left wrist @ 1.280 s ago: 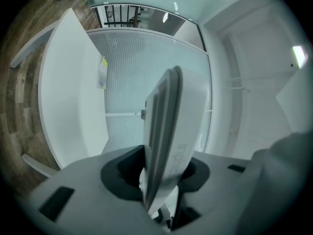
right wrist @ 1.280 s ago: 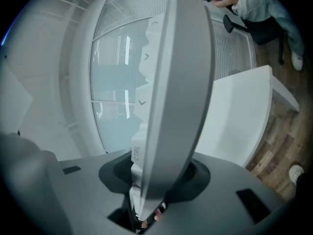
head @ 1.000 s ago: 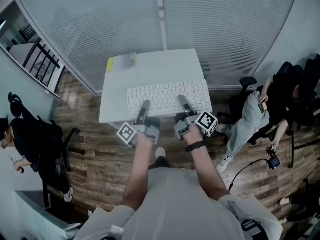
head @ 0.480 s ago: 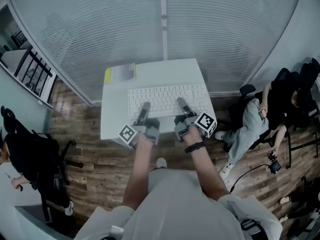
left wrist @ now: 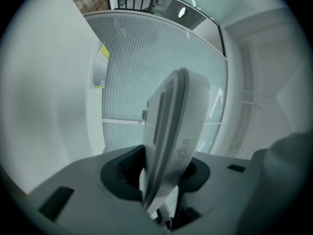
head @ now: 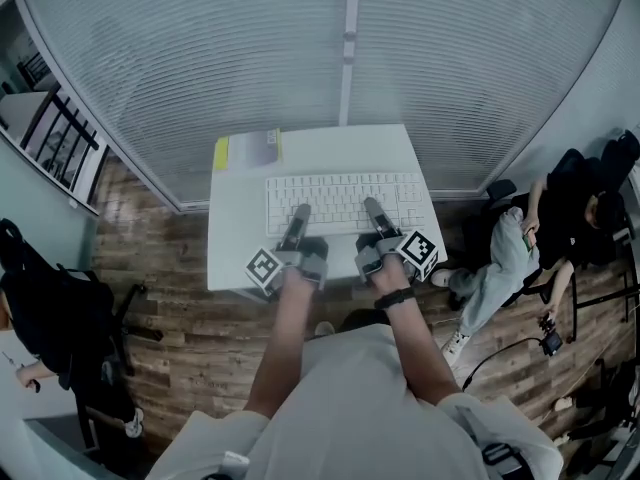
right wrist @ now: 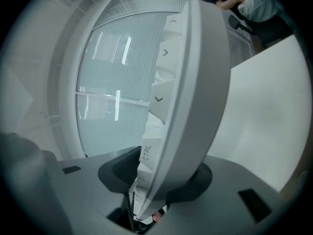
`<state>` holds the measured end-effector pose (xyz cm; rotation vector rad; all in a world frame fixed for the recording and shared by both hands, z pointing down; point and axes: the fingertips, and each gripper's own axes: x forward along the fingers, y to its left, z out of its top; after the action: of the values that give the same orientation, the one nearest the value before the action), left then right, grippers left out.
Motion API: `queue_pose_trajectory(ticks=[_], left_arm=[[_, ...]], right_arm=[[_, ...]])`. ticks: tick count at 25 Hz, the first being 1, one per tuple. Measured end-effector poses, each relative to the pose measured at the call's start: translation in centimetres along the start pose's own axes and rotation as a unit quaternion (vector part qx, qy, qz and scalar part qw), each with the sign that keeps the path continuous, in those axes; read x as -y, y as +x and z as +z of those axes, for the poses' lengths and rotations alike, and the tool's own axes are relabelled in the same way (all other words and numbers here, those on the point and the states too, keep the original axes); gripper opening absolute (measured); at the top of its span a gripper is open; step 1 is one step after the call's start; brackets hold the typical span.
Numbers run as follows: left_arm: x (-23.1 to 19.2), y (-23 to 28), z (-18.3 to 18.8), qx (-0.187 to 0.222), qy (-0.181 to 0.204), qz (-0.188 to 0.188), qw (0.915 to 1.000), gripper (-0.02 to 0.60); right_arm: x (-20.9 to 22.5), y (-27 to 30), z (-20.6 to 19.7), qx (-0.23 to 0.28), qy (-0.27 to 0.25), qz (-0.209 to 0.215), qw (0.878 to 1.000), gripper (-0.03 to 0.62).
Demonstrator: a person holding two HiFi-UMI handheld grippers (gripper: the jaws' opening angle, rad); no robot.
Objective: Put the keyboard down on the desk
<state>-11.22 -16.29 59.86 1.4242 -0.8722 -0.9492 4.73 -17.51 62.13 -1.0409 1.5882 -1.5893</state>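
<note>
In the middle of the frame, the left gripper (head: 299, 214) and right gripper (head: 372, 208) are each clamping the keyboard's (head: 340, 190) near edge, over the desk (head: 232, 253).

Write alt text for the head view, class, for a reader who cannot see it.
From above, a person's left gripper and right gripper each clamp the near edge of a white keyboard over a white desk. A yellow-edged pad lies at the desk's far left corner.

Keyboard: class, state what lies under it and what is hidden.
Under the keyboard is the white desk. The patch of desk directly beneath is covered, so whether the keyboard touches it cannot be seen.
</note>
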Motion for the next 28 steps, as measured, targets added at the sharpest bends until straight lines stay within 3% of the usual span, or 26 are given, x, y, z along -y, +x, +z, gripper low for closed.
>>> queue_pose_trajectory(ticks=[7,12,19,28], left_arm=[[0.2,-0.2,0.2,0.009,-0.027,0.006,0.9996,0.137],[1.3,-0.9,-0.3,0.021,-0.006,-0.014,0.9997,0.137],[2.1,-0.6,-0.5,0.005,0.025,-0.019,0.9995,0.137],[1.5,-0.7,-0.4,0.008,0.003,-0.006,0.9999,0.137]], right_arm=[[-0.7,0.5,-0.1,0.0,-0.001,-0.009,1.0,0.153],[-1.8,-0.1,-0.1,-0.013,-0.009,0.025,1.0,0.152],[-1.9,-0.3,-0.1,-0.009,0.004,0.033,0.999,0.152],[-1.7,-0.3,0.0,-0.006,0.013,0.021,1.0,0.15]])
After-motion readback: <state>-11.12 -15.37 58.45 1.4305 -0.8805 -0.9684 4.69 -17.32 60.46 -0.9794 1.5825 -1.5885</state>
